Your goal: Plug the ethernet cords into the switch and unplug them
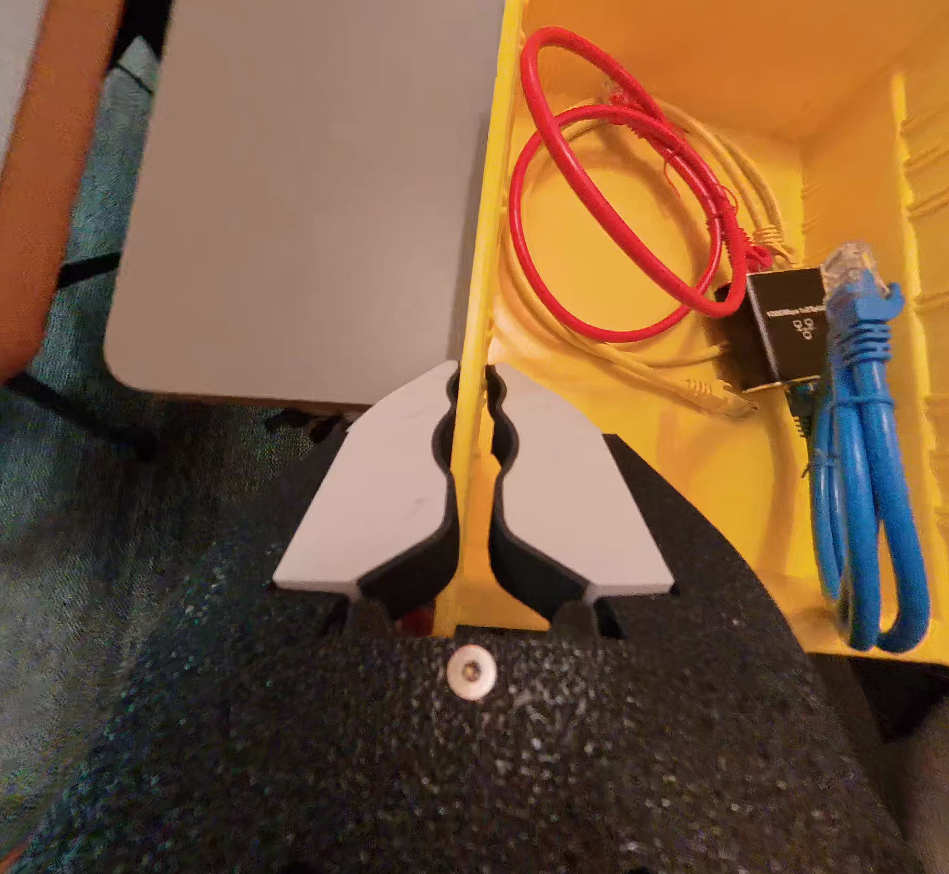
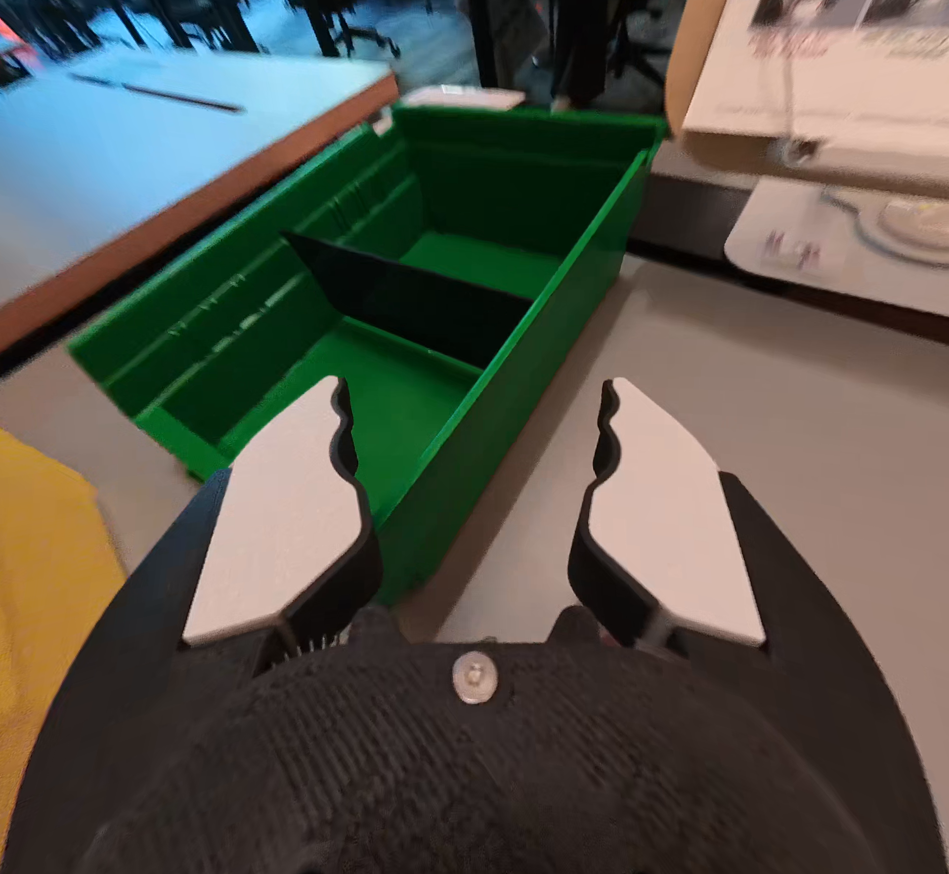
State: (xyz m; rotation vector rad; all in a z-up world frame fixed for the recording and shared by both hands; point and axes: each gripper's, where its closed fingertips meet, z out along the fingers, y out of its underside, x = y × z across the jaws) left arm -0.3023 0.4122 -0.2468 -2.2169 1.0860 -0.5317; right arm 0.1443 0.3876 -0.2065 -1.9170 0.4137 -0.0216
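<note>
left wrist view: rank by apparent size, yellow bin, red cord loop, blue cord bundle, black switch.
1. yellow bin
2. red cord loop and blue cord bundle: too alike in apparent extent to rank
3. black switch

Left gripper is clamped on the bin wall.

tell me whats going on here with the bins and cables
A person is working with two handheld grippers. The left gripper is clamped on the side wall of a yellow bin. Inside it lie a coiled red cord, a yellow cord, a bundled blue cord and a small black switch. The right gripper is open and empty above a green bin with a black divider. Whether any cord is plugged in is unclear.
</note>
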